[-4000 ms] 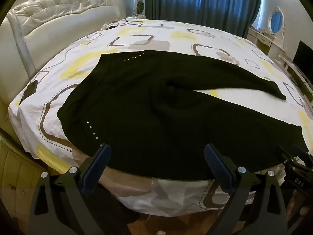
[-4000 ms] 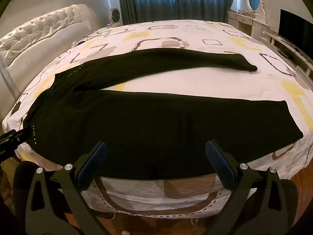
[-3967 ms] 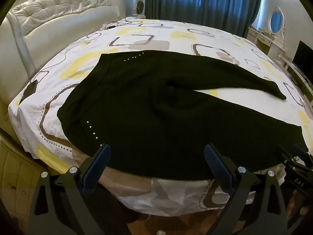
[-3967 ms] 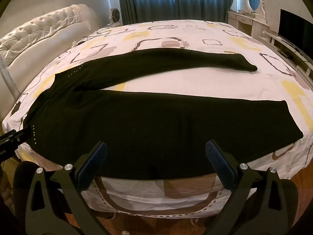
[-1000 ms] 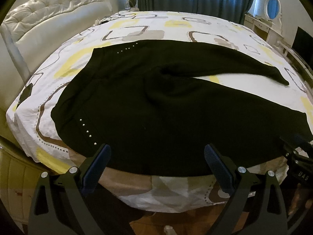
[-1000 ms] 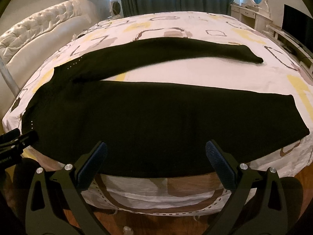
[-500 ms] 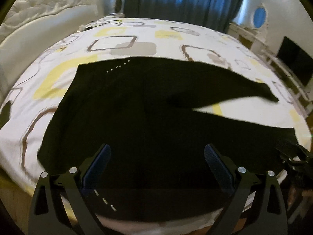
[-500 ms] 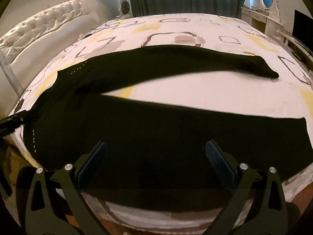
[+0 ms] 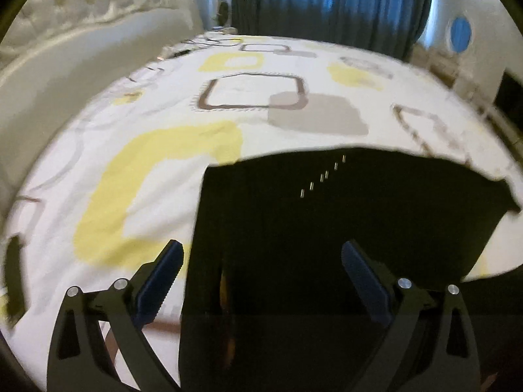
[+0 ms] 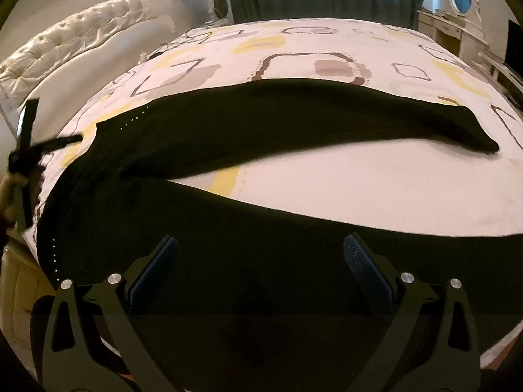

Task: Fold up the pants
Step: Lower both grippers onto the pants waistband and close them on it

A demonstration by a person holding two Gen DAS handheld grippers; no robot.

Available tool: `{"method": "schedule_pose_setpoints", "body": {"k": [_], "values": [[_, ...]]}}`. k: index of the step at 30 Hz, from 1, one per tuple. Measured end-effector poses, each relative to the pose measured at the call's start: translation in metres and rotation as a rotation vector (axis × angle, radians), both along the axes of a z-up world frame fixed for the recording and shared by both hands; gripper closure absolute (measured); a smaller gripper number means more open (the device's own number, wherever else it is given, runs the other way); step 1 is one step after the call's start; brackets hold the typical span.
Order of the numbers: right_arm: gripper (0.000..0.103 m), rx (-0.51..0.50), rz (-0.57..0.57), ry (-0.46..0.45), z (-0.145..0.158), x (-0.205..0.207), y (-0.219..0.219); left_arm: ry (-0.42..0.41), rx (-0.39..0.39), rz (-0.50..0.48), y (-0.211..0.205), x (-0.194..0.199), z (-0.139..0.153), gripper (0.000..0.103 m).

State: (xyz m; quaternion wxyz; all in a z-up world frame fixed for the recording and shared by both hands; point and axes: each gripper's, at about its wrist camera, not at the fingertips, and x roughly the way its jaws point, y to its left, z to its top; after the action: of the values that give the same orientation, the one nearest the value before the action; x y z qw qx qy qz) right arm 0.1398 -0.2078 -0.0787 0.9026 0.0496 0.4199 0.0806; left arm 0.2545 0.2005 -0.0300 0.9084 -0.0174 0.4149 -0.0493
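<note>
Black pants point(image 10: 261, 137) spread flat along the bed's point(image 10: 376, 179) near edge, waistband toward the headboard point(image 10: 81, 39), legs parted; left tool point(image 9: 261, 261) and right tool point(image 10: 260, 256) both gaping, empty, over the fabric.

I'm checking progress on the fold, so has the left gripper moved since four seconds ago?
Yes. The left gripper has gone forward over the black pants at their waist end; the headboard and curtains now loom closer.
</note>
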Motion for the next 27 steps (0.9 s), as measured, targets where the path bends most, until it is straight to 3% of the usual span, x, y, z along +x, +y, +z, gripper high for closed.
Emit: {"method": "schedule_pose_setpoints", "body": {"k": [4,10,15,22,23,24,25,27], "values": [[0.002,0.005,0.007,0.027,-0.009,0.013,0.002,0.023,-0.107,-0.028,0.022,0.045,-0.018,0.006],[0.002,0.026,0.012,0.059,-0.019,0.026,0.003,0.032,-0.113,-0.054,0.029,0.09,-0.031,0.006],[0.002,0.032,0.017,0.072,-0.025,0.034,0.005,0.037,-0.138,-0.117,0.029,0.106,-0.036,0.006],[0.002,0.039,0.021,0.066,-0.024,0.039,0.005,0.075,-0.195,-0.119,0.038,0.111,-0.048,0.007],[0.002,0.04,0.022,0.065,-0.024,0.038,0.004,0.077,-0.199,-0.13,0.037,0.111,-0.048,0.016],[0.002,0.042,0.024,0.061,-0.022,0.039,0.004,0.085,-0.195,-0.14,0.036,0.111,-0.048,0.053],[0.002,0.045,0.027,0.058,-0.02,0.041,0.003,0.108,-0.155,-0.13,0.035,0.113,-0.051,0.065],[0.002,0.059,0.049,0.056,-0.017,0.045,0.002,0.124,-0.147,-0.138,0.035,0.115,-0.052,0.067]]}}
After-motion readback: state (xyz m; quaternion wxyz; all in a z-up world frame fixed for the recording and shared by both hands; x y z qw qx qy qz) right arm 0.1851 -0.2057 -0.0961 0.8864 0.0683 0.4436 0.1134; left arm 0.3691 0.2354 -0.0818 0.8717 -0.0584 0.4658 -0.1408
